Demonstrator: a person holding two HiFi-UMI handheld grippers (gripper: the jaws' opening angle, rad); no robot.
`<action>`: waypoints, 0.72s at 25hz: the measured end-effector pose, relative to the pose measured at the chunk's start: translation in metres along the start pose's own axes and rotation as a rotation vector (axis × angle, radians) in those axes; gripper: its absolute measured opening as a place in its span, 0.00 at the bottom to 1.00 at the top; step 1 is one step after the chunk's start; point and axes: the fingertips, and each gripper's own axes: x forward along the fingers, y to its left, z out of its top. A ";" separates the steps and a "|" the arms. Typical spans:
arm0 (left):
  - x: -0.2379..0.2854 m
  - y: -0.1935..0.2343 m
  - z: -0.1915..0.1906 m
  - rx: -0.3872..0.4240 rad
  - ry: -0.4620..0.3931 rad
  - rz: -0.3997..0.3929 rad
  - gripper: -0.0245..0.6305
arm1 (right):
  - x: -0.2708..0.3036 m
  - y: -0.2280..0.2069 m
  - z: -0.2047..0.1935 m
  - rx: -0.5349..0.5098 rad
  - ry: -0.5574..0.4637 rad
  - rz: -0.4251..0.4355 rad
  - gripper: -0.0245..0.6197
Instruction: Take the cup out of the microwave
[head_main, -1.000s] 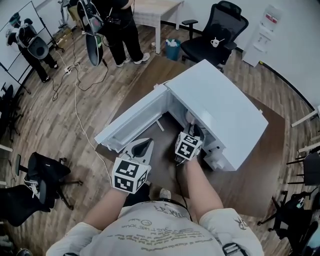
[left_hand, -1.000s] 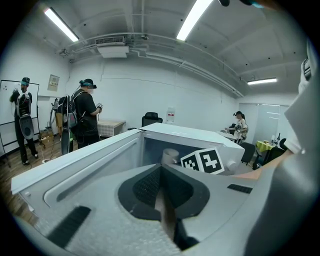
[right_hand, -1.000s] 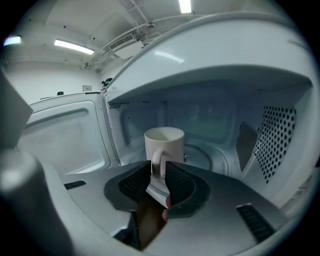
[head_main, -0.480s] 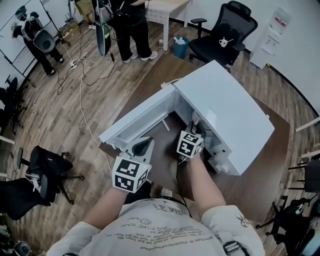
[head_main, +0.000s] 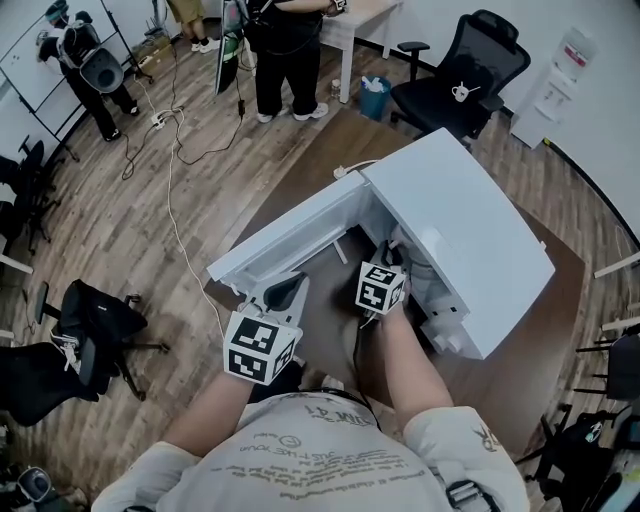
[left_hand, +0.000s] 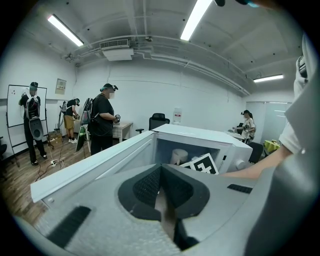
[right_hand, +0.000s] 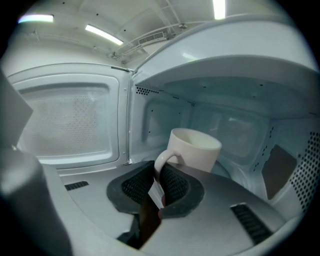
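The white microwave (head_main: 470, 230) sits on a brown table with its door (head_main: 290, 235) swung open to the left. Inside it is a white cup (right_hand: 195, 150), which also shows through the opening in the left gripper view (left_hand: 179, 156). My right gripper (head_main: 388, 260) reaches into the cavity. Its jaws (right_hand: 159, 172) are shut on the cup's handle, with a small paper tag pinched between the pads. My left gripper (head_main: 288, 290) hovers just in front of the open door, outside the oven. Its jaws (left_hand: 161, 185) are shut with nothing between them.
The brown table (head_main: 520, 380) carries the microwave and ends close to my body. The open door blocks the left side of the cavity. A black office chair (head_main: 455, 75) stands behind the table, people (head_main: 285, 50) stand at the back left, and cables (head_main: 180, 160) trail across the wooden floor.
The head view has drifted a little and the people at the back have shifted. Both grippers hold nearly the same places, the right one still in the microwave's mouth.
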 end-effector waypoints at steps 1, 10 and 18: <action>-0.001 0.002 0.001 0.000 -0.003 0.003 0.05 | 0.000 0.001 0.001 -0.013 0.002 -0.002 0.11; -0.008 0.005 0.009 0.010 -0.042 0.010 0.05 | -0.015 0.010 0.010 -0.043 -0.025 0.007 0.11; -0.014 0.008 0.011 0.003 -0.063 0.003 0.05 | -0.043 0.025 0.019 -0.068 -0.061 0.041 0.10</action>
